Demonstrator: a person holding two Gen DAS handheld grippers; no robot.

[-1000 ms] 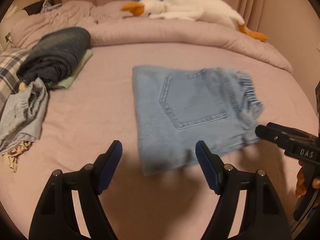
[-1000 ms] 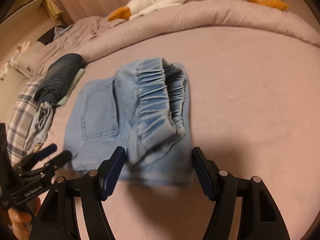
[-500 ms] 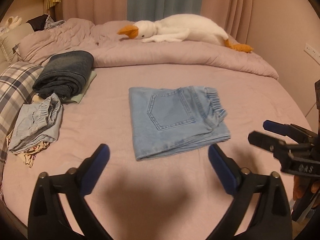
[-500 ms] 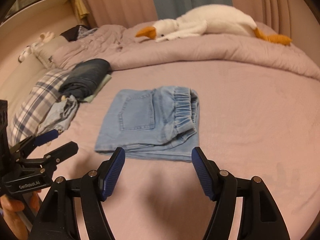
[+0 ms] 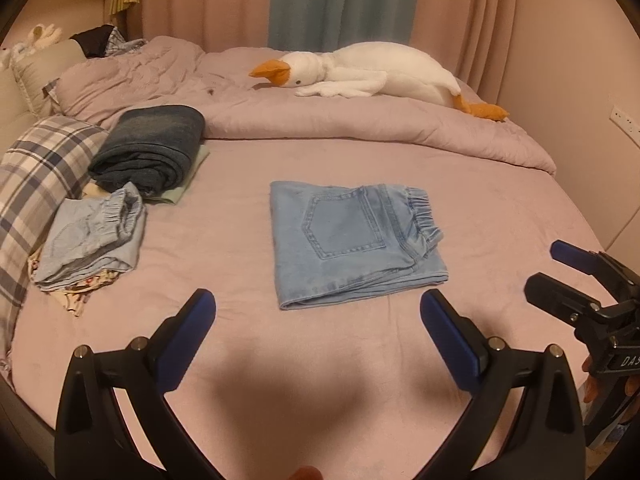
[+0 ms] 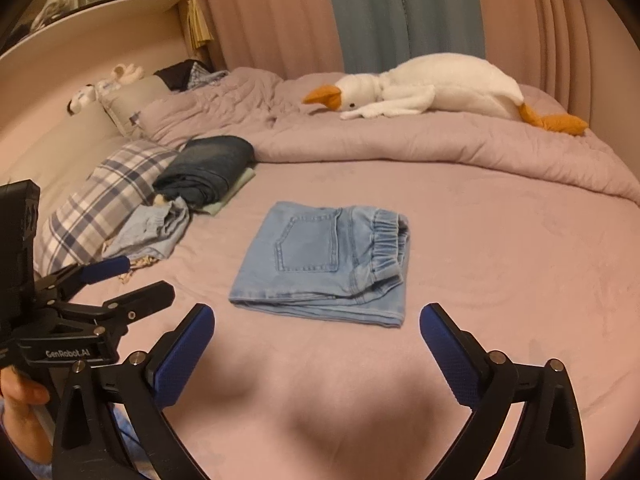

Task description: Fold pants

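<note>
The light blue denim pants [image 5: 352,244] lie folded into a flat rectangle on the mauve bed sheet [image 5: 500,208], back pocket up and elastic waistband at the right. My left gripper [image 5: 316,300] hangs above and short of their near edge, open wide with nothing between its fingers. The right wrist view shows the same pants [image 6: 328,264] beyond my right gripper [image 6: 316,312], whose jaws are opening with nothing between them. Each gripper also shows in the other's view: the right gripper [image 5: 546,266] at the right edge, the left gripper [image 6: 146,278] at the lower left.
A folded stack of dark jeans [image 5: 148,152] and a crumpled pale blue garment [image 5: 92,236] lie at the left beside a plaid pillow [image 5: 36,176]. A rolled duvet [image 5: 360,124] with a plush goose [image 5: 372,74] runs across the back. Curtains hang behind.
Both grippers have drawn back and risen away from the pants, so these look smaller and farther. Both pairs of jaws have spread wider. The pants lie still, folded.
</note>
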